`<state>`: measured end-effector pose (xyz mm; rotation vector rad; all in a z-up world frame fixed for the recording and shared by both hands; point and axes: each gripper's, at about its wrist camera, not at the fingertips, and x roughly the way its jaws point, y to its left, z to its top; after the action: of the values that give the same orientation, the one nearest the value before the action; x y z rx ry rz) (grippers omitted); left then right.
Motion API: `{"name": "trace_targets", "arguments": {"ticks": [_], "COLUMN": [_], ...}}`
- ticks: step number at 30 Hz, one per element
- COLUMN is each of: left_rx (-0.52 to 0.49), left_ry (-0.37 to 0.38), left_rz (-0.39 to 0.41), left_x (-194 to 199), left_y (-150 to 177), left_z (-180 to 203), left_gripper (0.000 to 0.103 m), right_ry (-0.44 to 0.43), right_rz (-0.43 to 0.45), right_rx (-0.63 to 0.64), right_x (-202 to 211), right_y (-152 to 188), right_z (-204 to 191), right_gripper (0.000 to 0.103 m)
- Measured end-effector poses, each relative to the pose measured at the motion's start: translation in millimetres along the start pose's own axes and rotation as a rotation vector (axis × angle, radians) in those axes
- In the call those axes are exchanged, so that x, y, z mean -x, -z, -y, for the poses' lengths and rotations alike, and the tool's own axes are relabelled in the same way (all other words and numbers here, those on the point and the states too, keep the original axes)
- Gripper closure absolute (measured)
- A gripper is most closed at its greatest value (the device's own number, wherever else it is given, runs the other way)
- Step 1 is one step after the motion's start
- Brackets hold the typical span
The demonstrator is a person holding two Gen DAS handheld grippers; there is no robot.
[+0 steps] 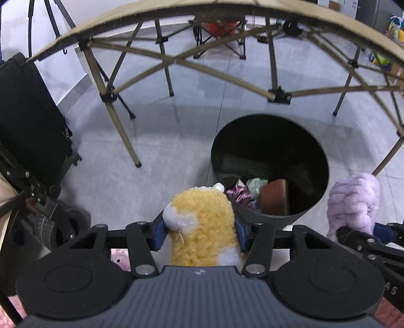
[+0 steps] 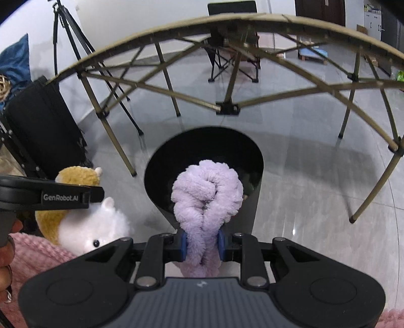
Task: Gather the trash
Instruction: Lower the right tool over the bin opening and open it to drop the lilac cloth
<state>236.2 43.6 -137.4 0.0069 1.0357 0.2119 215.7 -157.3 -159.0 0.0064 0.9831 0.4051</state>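
At about nine o'clock in the left wrist view a black case (image 1: 30,118) stands on the grey tiled floor (image 1: 176,131), with a black tripod (image 1: 50,22) behind it at eleven o'clock. The tan folding table (image 1: 176,60) arches across the top from ten to two o'clock, its crossed legs planted on the tiles. At six o'clock the left gripper (image 1: 200,233) is clamped on a yellow-and-white plush hamster (image 1: 202,227), its blue pads pressing into the fur on both sides. Just beyond the toy, toward one o'clock, the black trash bin (image 1: 270,217) stands open on the floor, and inside it lie a purple wrapper (image 1: 238,194), a pale green crumpled piece (image 1: 256,184) and a brown block (image 1: 275,199). At three o'clock the lilac knotted plush (image 1: 353,204) hangs beside the bin's rim. In the right wrist view a pink knitted sleeve (image 2: 38,254) shows at eight o'clock, and the hamster sits just above it, held under the black body of the left gripper. At the centre the right gripper (image 2: 203,246) grips the lilac plush tightly by its lower end, so the knot stands up in front of the bin's dark mouth, with the bin directly behind it at twelve o'clock. A black folding chair (image 2: 232,58) stands far back beneath the table.
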Motion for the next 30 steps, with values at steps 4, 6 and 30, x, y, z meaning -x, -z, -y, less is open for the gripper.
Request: {"name": "trace_targets", "arguments": {"ticks": [4, 6, 30], "left_rx": [0.001, -0.006, 0.056], "left_ry": [0.003, 0.008, -0.012], "left_rz": [-0.027, -0.055, -0.107], "left_x": [-13.0, -21.3, -38.6], "left_y": [8.3, 13.1, 7.9], "left_z": [-2.1, -1.4, -15.7], "left_gripper": [0.05, 0.05, 0.05], "right_ry": [0.013, 0.013, 0.021], "right_rz": [-0.037, -0.064, -0.08], "right_rx": [-0.002, 0.002, 0.03], "right_x": [-13.1, -20.5, -30.5], "right_y": [7.5, 12.8, 0.2], "right_z": [2.6, 3.0, 6.3], "right_gripper": [0.081, 0.081, 0.081]}}
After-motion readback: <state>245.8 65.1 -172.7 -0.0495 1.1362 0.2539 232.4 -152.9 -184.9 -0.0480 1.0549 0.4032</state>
